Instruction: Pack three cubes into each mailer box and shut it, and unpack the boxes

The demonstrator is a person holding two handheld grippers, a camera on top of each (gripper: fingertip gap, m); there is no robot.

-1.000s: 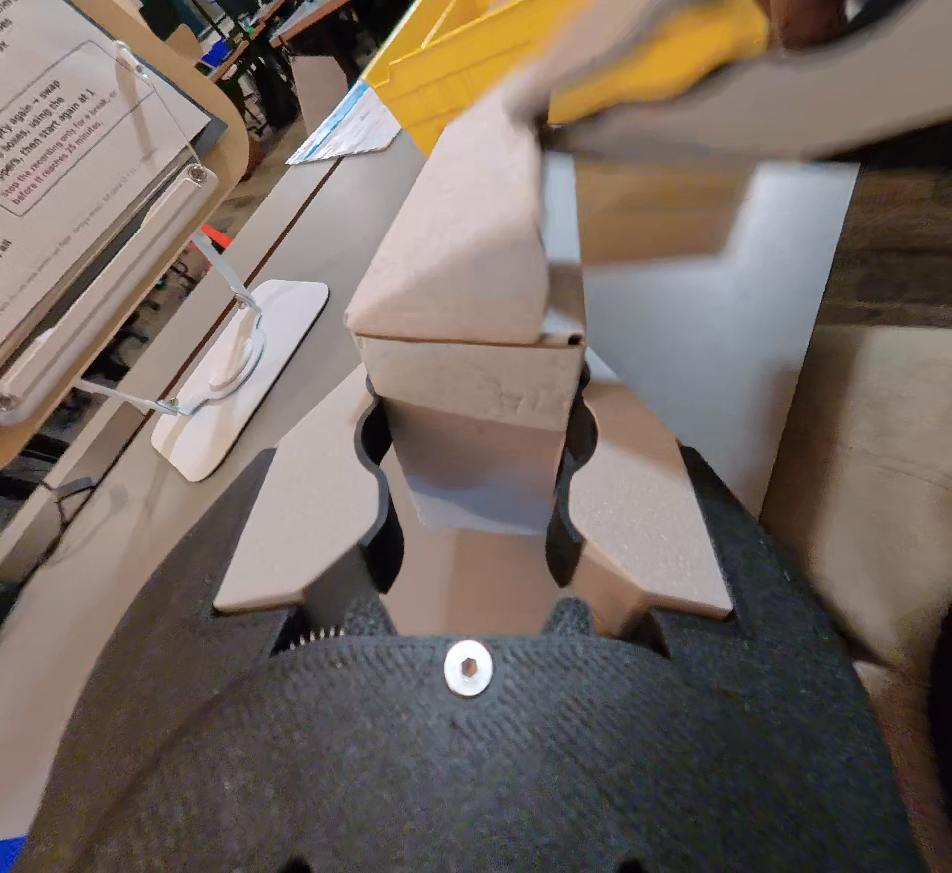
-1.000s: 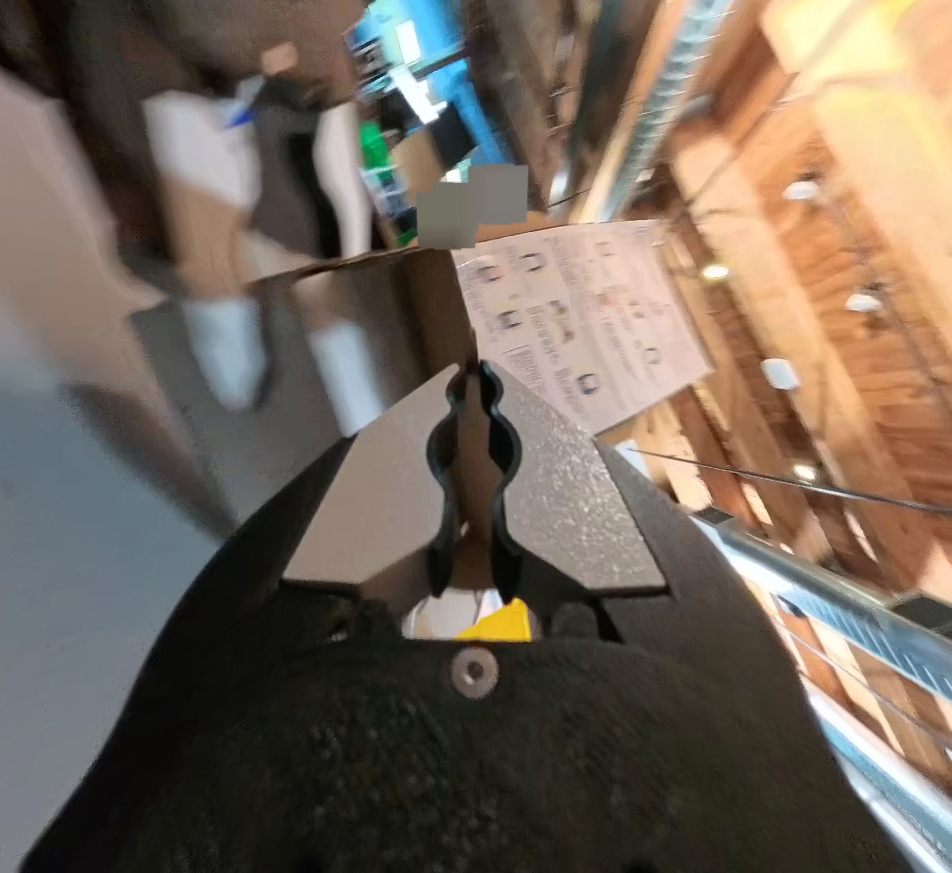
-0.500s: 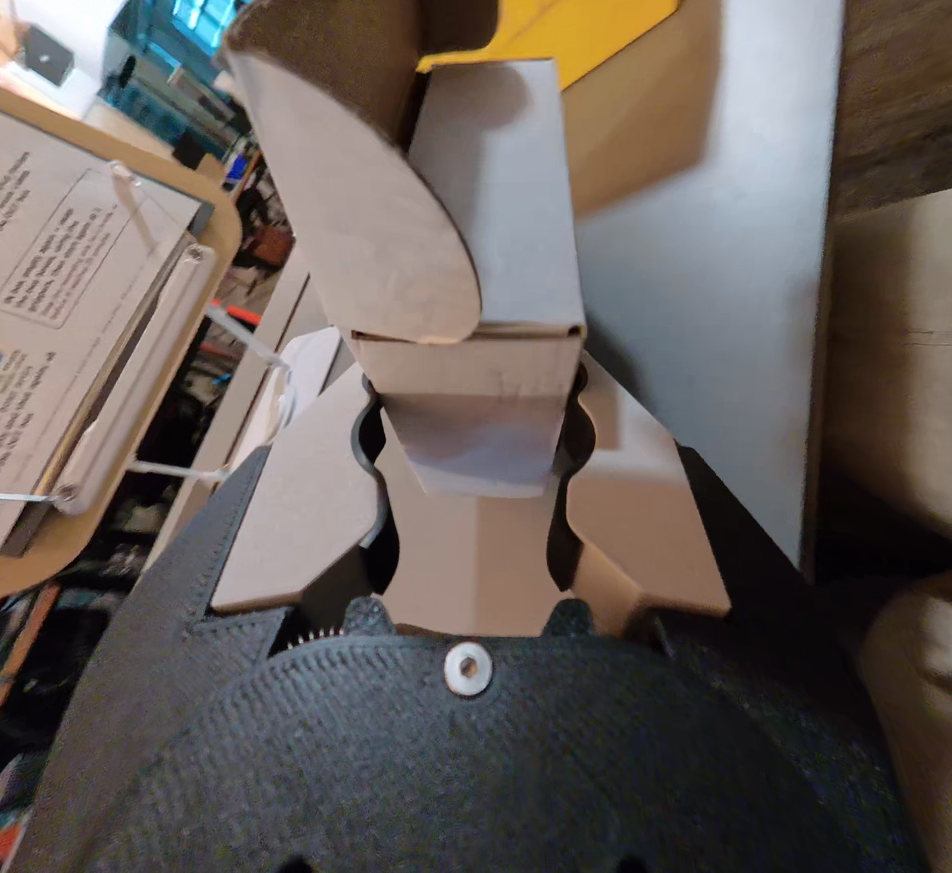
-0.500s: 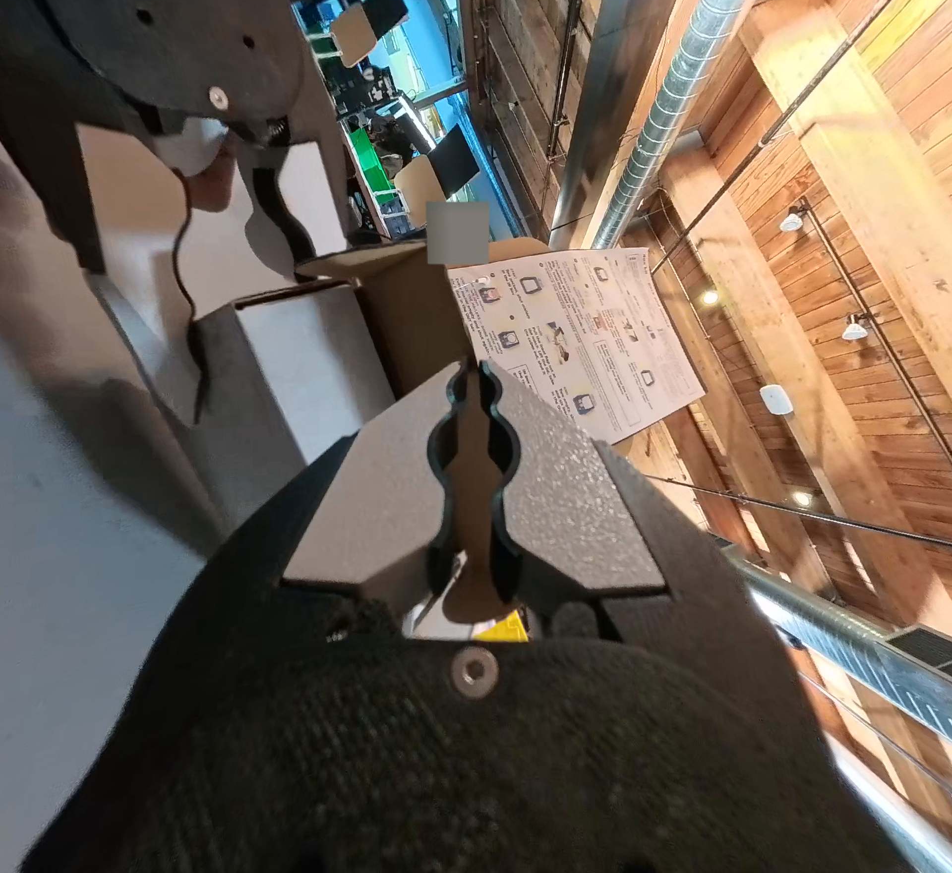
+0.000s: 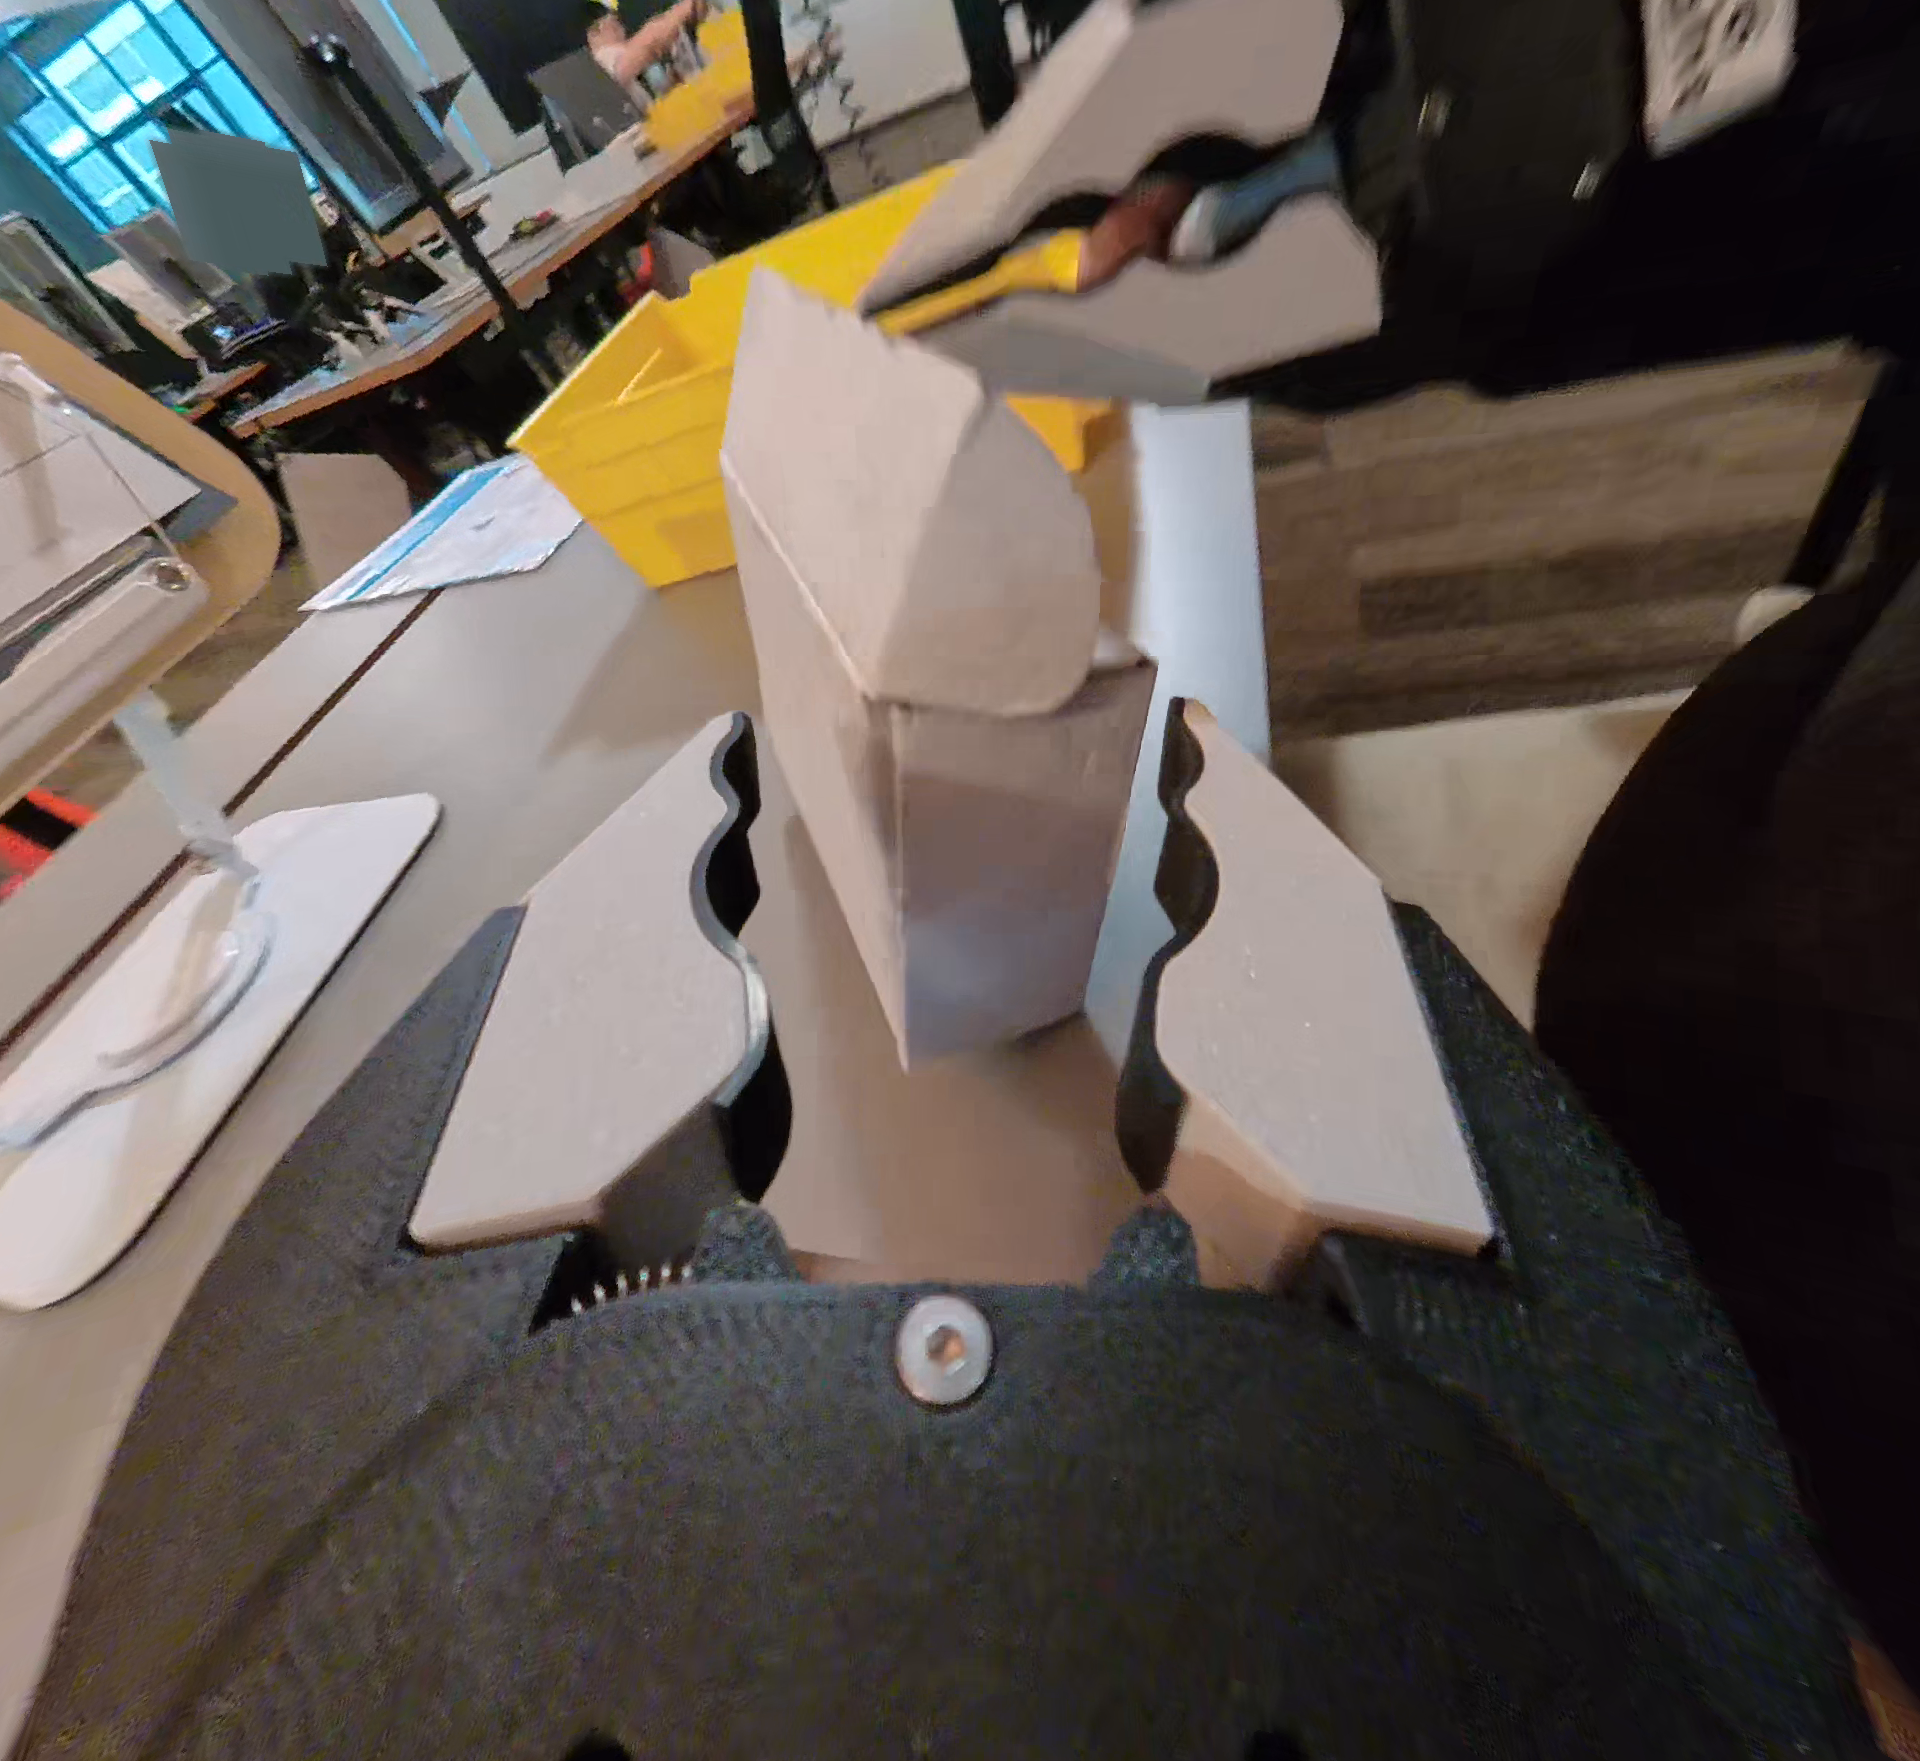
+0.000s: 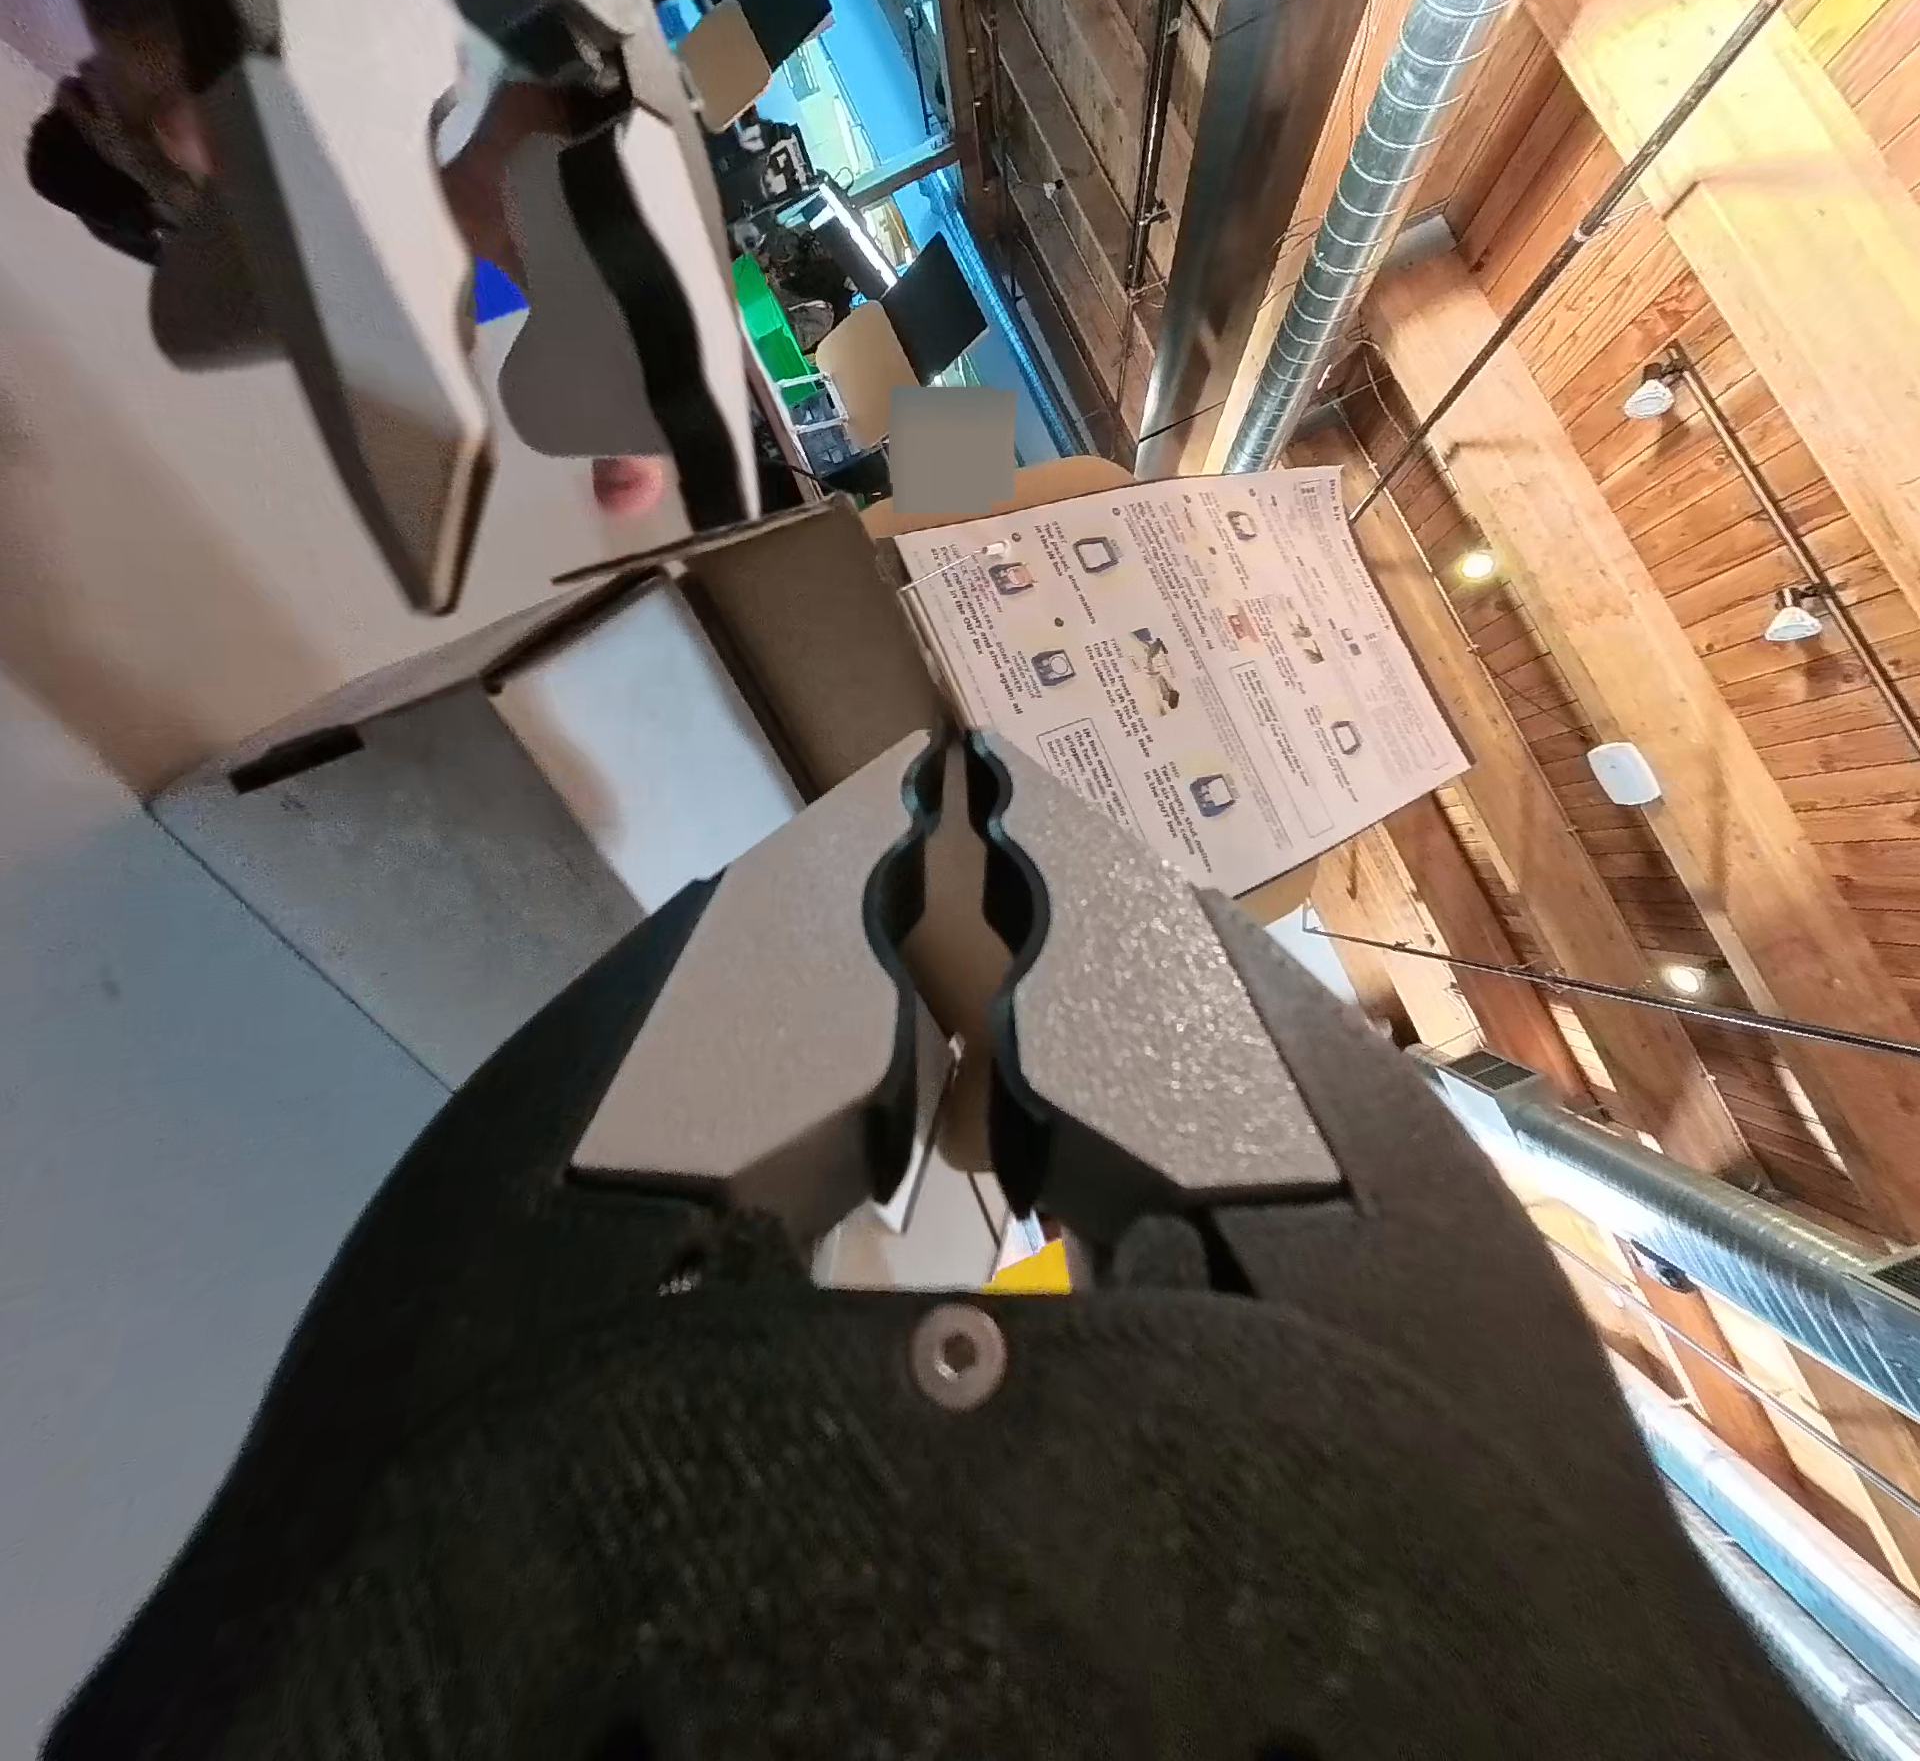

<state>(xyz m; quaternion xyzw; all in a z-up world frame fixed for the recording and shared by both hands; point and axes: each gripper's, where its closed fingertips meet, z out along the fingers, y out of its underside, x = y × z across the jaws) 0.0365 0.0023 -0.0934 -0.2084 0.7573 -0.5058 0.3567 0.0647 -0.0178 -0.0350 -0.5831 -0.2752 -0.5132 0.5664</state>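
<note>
Left gripper (image 5: 956, 890): fingers spread, the mailer box (image 5: 935, 672) between them, neither visibly touching it.
Right gripper (image 6: 961, 776): pressed together, pinching the box's cardboard flap.
Mailer box: tilted, above the grey surface (image 5: 499, 672).
Yellow bin (image 5: 665, 433): behind the box.

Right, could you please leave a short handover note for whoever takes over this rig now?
Left tool: open, a finger either side of the mailer box, with gaps showing.
Right tool: shut on the lid flap.
Box: on end over the table, in front of the yellow bin; lid not shut.
Cubes: none in view, so contents unknown.
Left to do: probably check inside, then pack or empty it.
</note>
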